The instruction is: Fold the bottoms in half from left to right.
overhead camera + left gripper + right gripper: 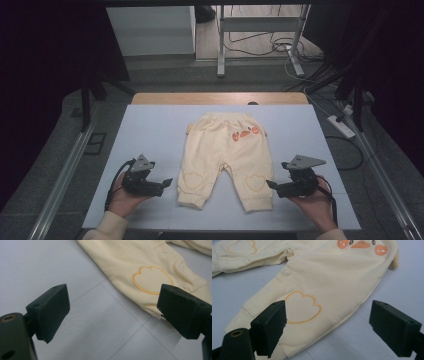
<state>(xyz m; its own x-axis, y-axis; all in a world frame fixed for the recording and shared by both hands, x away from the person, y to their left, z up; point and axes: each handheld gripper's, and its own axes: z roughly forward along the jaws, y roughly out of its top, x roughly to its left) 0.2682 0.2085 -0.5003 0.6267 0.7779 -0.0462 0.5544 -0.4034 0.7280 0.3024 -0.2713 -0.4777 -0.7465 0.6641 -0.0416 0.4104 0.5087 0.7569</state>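
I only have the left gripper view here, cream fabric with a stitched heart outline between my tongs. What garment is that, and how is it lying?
Observer: It's a pair of small cream trousers, spread flat on the pale blue table mat, waistband at the far side and both leg cuffs toward the person.
Operator: Any print besides the heart?
Observer: Yes, an orange duck face sits near the waistband, seen in the right gripper view.
Operator: Where is the other hand?
Observer: The right tongs are open beside the cuff of the trouser leg on the person's right, apart from the fabric. Your left tongs are open too, mirrored at the other leg.
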